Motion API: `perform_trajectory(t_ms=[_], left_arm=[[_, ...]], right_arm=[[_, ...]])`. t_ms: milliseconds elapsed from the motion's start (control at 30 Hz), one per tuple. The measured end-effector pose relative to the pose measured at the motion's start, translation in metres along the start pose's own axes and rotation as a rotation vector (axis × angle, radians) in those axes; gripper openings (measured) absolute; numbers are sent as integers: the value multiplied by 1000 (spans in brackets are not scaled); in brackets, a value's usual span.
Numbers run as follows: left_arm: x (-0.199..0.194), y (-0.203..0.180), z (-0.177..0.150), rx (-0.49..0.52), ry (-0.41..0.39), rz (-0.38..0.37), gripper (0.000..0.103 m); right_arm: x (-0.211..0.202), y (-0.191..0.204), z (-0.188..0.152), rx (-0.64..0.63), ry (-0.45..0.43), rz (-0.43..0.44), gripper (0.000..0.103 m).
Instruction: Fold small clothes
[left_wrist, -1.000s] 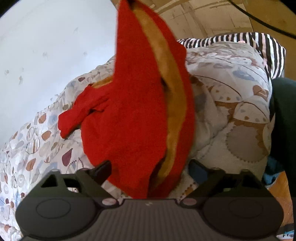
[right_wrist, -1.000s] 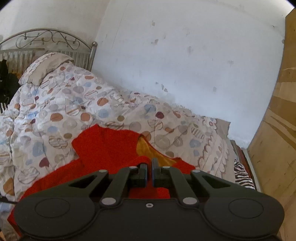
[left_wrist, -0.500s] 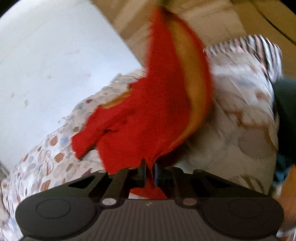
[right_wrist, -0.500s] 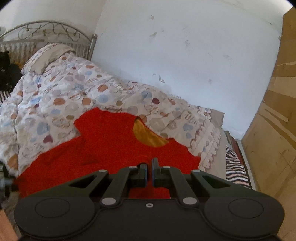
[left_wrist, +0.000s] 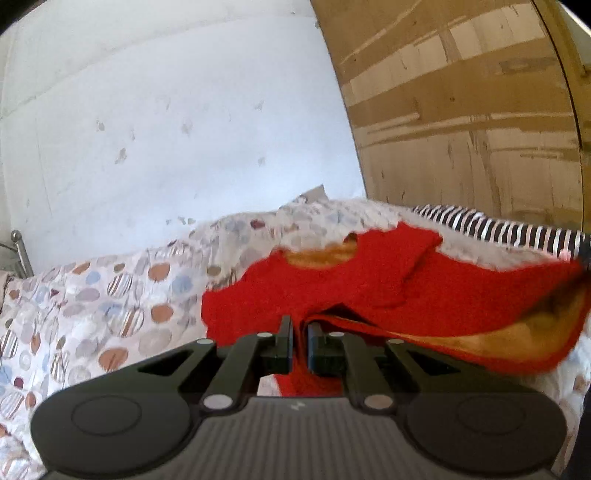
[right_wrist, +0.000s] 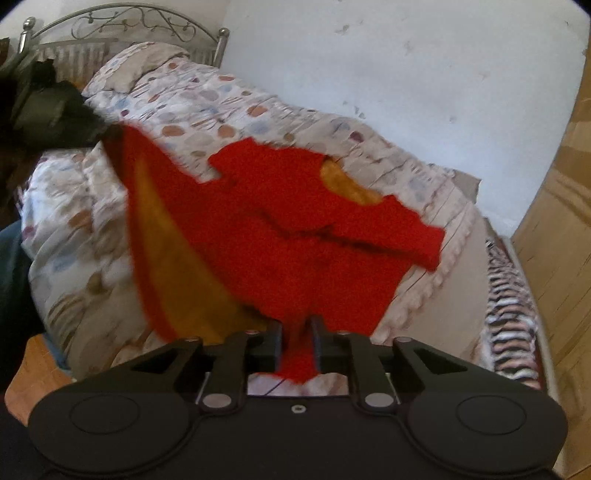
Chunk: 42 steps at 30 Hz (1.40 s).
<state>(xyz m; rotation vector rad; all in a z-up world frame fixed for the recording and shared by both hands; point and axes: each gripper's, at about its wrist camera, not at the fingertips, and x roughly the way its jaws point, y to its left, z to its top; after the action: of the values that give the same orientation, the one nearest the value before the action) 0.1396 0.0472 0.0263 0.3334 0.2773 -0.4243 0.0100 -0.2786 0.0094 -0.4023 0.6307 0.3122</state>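
Observation:
A small red garment with an orange lining is stretched out over the dotted quilt, its neckline away from me. My left gripper is shut on its near red edge. In the right wrist view the same garment spreads across the bed, one corner lifted at the far left to show the lining. My right gripper has its jaws opening. A strip of the red hem still lies between them, and the pads look parted from it.
A metal headboard and a pillow are at the bed's far end. A black-and-white striped cloth lies along the bed's right edge, next to a wooden panel. A white wall runs behind the bed.
My left gripper has shut on the red edge and risen. The garment went from hanging to spread over the quilt. My right gripper came down and its jaws have parted.

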Motion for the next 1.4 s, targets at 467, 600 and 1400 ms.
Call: perform_trajectory(t_ms=[467,600,1400], left_arm=[[5,-10,17,57,16,15,9],[4,-6,10,46,35,19,9],[-143,-21,-33,12,-161,96,0]], right_arm=[[7,65,-55,-258,-37,-84,73],[19,81,-57,-454,-29,-160,74],[-94,57,-29,-315,-155,-207,0]])
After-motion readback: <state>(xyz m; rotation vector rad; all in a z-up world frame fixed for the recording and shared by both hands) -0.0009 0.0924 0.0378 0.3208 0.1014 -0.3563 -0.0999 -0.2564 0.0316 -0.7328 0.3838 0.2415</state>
